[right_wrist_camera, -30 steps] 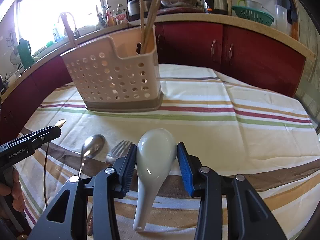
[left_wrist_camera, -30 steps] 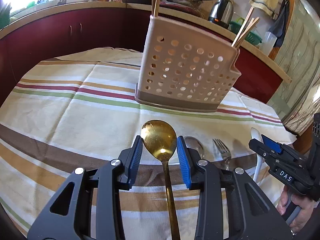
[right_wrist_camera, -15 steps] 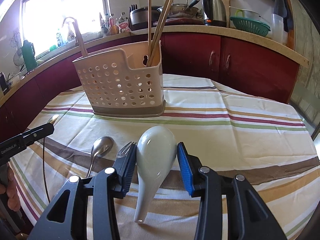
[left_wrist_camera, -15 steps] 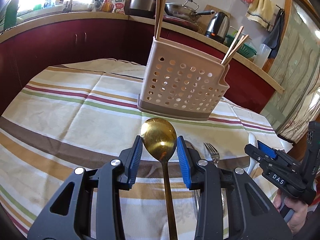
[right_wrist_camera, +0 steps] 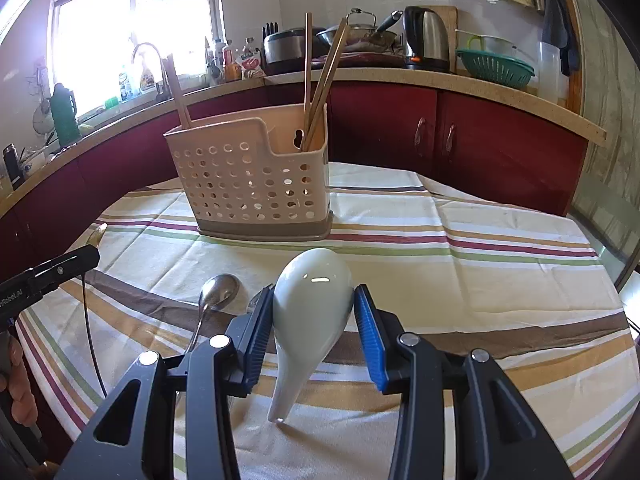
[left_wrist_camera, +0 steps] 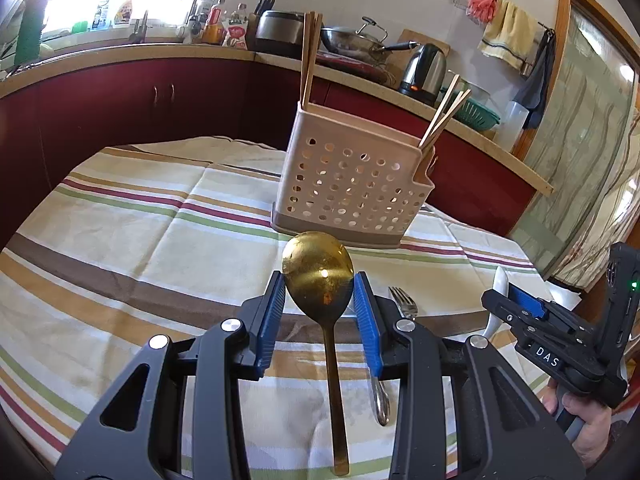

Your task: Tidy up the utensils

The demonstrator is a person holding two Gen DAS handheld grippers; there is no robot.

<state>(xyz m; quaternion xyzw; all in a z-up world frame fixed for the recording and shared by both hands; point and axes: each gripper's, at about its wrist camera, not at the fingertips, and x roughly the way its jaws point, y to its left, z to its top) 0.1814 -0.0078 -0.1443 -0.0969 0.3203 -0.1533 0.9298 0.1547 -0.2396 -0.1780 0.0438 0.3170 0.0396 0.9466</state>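
My left gripper [left_wrist_camera: 319,292] is shut on a gold spoon [left_wrist_camera: 318,270], bowl up, handle hanging down, lifted above the table. My right gripper [right_wrist_camera: 313,312] is shut on a white ceramic soup spoon [right_wrist_camera: 310,304], also lifted. A beige perforated utensil holder [left_wrist_camera: 348,188] stands on the striped tablecloth ahead, with wooden chopsticks [left_wrist_camera: 310,52] in it; it also shows in the right wrist view [right_wrist_camera: 256,184]. A silver spoon [right_wrist_camera: 218,294] and a fork [left_wrist_camera: 402,302] lie on the cloth below the grippers. The right gripper shows at the right of the left view [left_wrist_camera: 516,312].
The round table wears a striped cloth [right_wrist_camera: 460,264]. Dark red cabinets [right_wrist_camera: 460,144] and a counter with a kettle [right_wrist_camera: 426,38], pots and a green colander [right_wrist_camera: 496,68] curve behind the table. A glass door [left_wrist_camera: 580,140] is on the right.
Both grippers have risen and pulled back from the holder with their spoons; the holder looks smaller and farther. The silver spoon and fork stay on the cloth.
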